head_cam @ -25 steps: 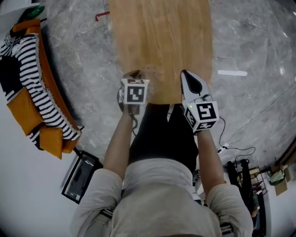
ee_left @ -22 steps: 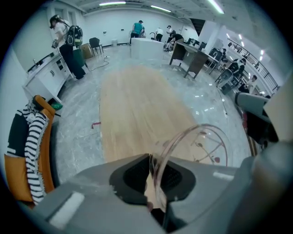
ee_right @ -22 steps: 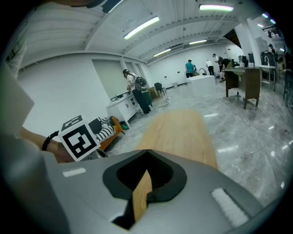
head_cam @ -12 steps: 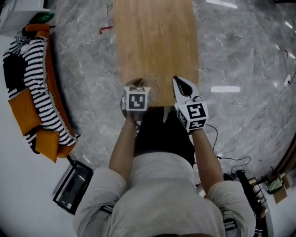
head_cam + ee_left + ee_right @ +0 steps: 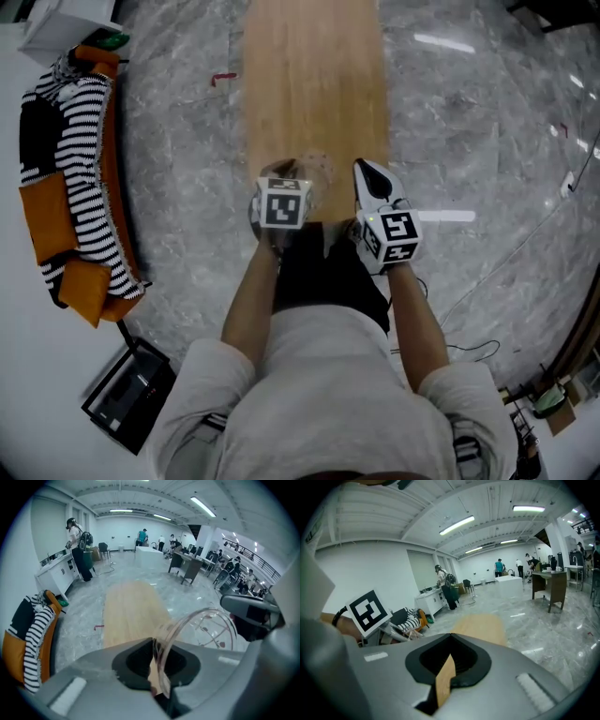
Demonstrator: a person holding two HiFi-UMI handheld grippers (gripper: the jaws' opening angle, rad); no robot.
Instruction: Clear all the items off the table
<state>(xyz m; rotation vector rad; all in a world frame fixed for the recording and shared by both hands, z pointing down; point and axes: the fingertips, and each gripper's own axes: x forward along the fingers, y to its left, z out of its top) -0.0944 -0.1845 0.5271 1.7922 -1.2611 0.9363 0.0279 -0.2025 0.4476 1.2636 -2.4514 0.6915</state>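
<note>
A clear drinking glass (image 5: 202, 631) with small red marks is clamped by its rim in my left gripper (image 5: 157, 677), which is shut on it. In the head view the glass (image 5: 307, 172) hangs over the near end of the long wooden table (image 5: 314, 84), just ahead of the left gripper (image 5: 281, 173). My right gripper (image 5: 371, 180) is beside it to the right, also above the table's near edge. In the right gripper view the right gripper (image 5: 443, 681) is shut with nothing in it. The tabletop (image 5: 131, 611) is bare wood.
A sofa (image 5: 66, 178) with striped and orange cushions stands on the marble floor to the left. A black case (image 5: 122, 396) lies on the floor behind me at left. Cables (image 5: 487, 281) trail at right. People (image 5: 77, 545) and desks (image 5: 187, 564) are far off.
Both grippers keep their pose at the table's near end and the glass stays held. The head view has shifted, so the table looks narrower and farther.
</note>
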